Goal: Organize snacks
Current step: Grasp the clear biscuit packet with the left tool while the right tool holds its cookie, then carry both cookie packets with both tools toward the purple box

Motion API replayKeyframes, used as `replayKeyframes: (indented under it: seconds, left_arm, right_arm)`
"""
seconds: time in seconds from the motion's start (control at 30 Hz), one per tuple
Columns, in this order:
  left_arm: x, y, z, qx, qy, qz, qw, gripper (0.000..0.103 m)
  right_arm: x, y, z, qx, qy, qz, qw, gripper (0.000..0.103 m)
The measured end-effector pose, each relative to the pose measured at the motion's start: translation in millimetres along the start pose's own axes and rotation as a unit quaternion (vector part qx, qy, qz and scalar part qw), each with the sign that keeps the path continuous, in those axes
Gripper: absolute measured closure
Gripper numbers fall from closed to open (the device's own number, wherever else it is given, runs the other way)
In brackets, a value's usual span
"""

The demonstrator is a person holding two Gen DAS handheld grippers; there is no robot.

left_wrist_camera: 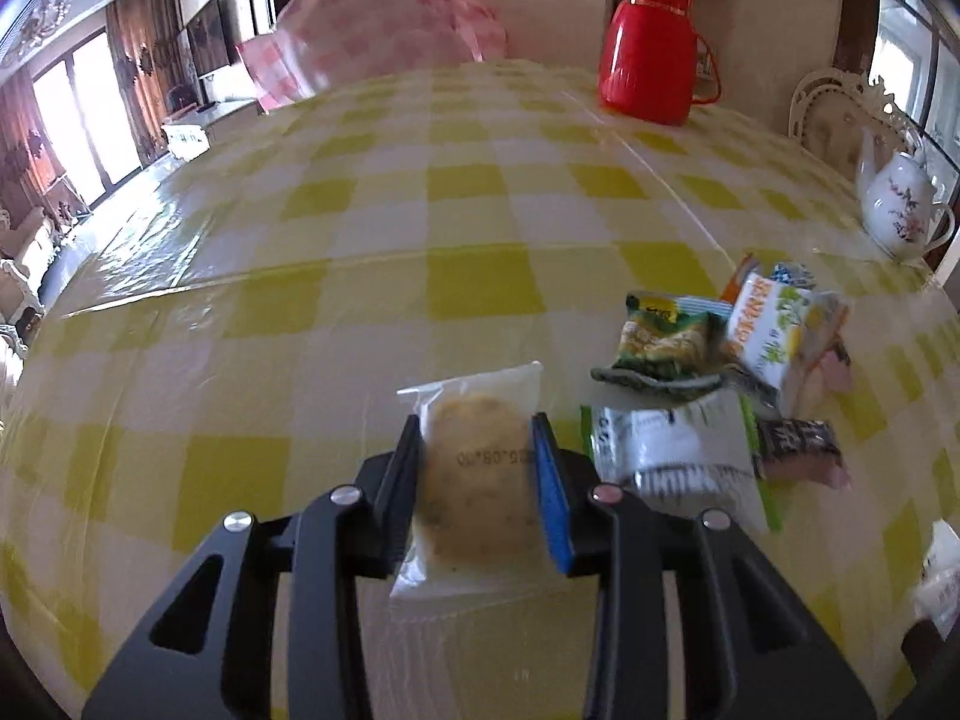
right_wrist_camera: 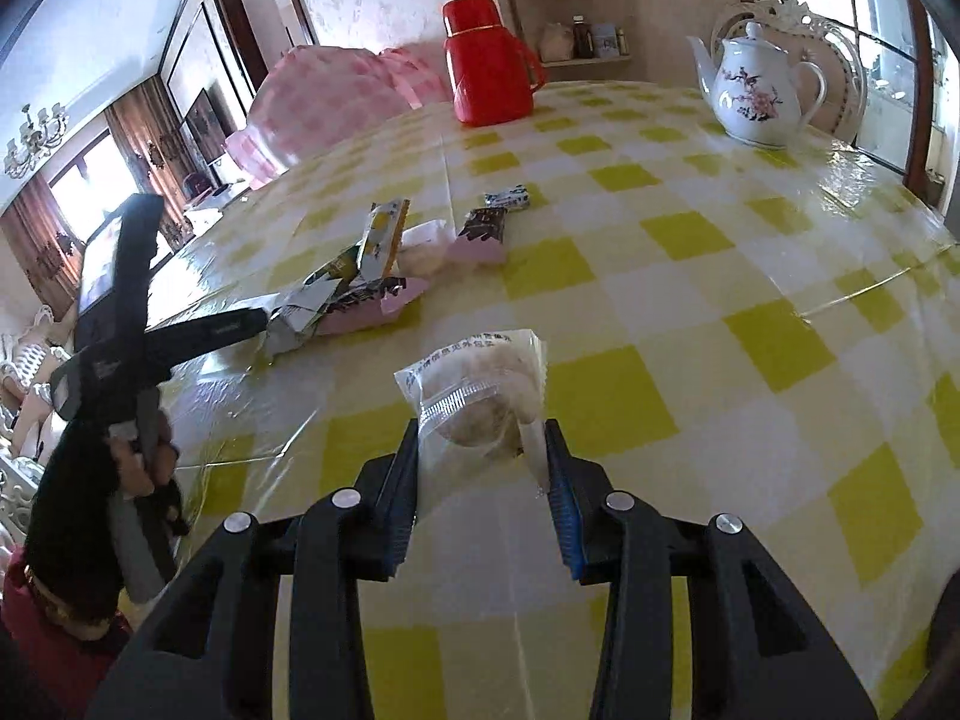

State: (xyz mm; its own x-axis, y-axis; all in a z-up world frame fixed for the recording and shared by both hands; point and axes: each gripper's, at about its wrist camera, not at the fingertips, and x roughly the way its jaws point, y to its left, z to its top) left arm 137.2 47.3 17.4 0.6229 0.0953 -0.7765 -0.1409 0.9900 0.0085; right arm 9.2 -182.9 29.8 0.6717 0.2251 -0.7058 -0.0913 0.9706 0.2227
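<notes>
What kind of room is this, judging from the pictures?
Most likely a home dining room: a table under a yellow checked tablecloth, a red thermos, a flowered white teapot, and a corner shelf of jars.

Yellow-and-white checked plastic tablecloth [left_wrist_camera: 468, 192]; glossy red plastic flask [left_wrist_camera: 651, 48] and white floral-painted china teapot [left_wrist_camera: 900, 210] beyond the tongs.

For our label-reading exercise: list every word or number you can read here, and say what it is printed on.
"00.80.25", as it reads, seemingly mirrored through the film: clear biscuit packet.
Printed line, blurred, unreadable: pastry packet.
Lettering, too blurred: green snack bag, white and orange packet, dark bar wrapper.
</notes>
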Motion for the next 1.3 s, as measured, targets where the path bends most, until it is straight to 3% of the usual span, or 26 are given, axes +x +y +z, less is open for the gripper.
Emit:
replayKeyframes:
  seconds: [0.37, 0.67, 0.8, 0.97, 1.3]
  left_arm:
    - [-58, -13, -55, 0.01, -0.016, -0.039, 0.9991, 0.067]
    - [-98, -10, -98, 0.008, -0.04, -0.059, 0.9975, 0.067]
    - [-108, -4, -115, 0.001, -0.037, -0.065, 0.9972, 0.067]
    - [-134, -3, -134, 0.017, -0.052, -0.068, 0.9962, 0.067]
    - [-179, -1, -167, 0.069, -0.064, -0.047, 0.9945, 0.067]
  right_arm:
    - [-3, -1, -6, 0.01, -0.001, -0.011, 1.0, 0.064]
    - [-32, 24, -35, -0.014, -0.023, -0.018, 0.999, 0.064]
    - [-40, 27, -49, -0.004, -0.019, -0.002, 1.0, 0.064]
    - [-63, 22, -63, 0.023, -0.029, 0.026, 0.999, 0.064]
    - [-91, 33, -95, 0.009, -0.029, 0.039, 0.999, 0.064]
